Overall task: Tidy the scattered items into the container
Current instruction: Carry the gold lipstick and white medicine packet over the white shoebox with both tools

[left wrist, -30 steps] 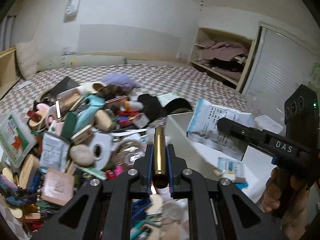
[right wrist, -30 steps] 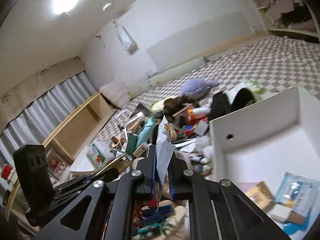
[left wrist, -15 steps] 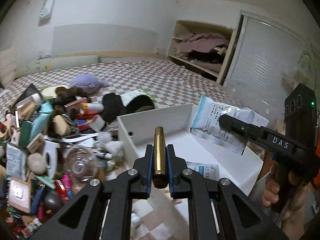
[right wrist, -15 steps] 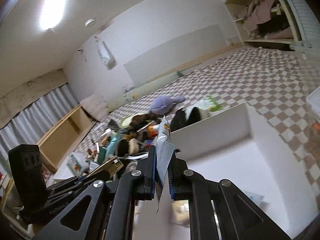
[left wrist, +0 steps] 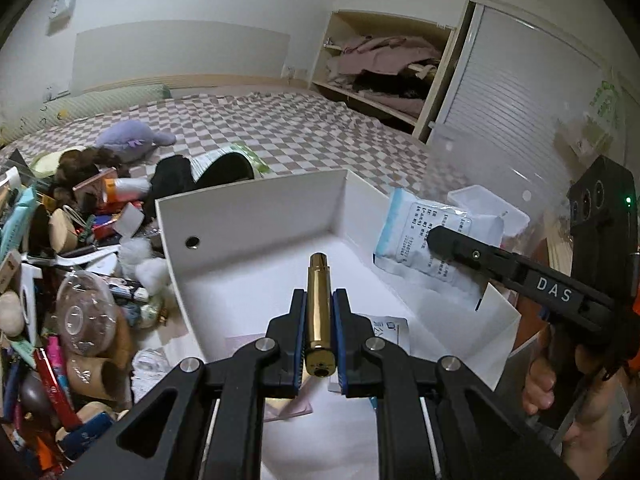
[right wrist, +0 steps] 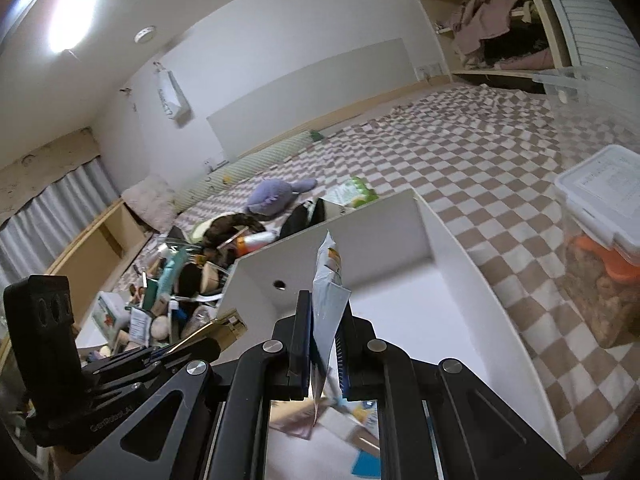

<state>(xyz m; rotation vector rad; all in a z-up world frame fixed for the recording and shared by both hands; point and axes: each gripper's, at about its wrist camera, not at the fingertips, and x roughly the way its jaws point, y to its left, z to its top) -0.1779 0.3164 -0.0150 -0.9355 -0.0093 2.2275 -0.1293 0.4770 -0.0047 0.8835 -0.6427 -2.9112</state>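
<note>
Left gripper (left wrist: 319, 316) clamps gold tube (left wrist: 318, 312); right gripper (right wrist: 323, 320) clamps sachet (right wrist: 329, 292). Both over box (left wrist: 256, 216). Lower inside walls, then release.

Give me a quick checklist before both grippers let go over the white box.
1. Left gripper clamped on gold tube: ok.
2. Right gripper clamped on white and blue packet: ok.
3. Gold tube over the white box: ok.
4. Packet over the box floor: ok.
5. Free space on the box floor: ok, only a few flat items lie there.
6. Height above the floor low enough for a gentle drop: cannot tell.
</note>
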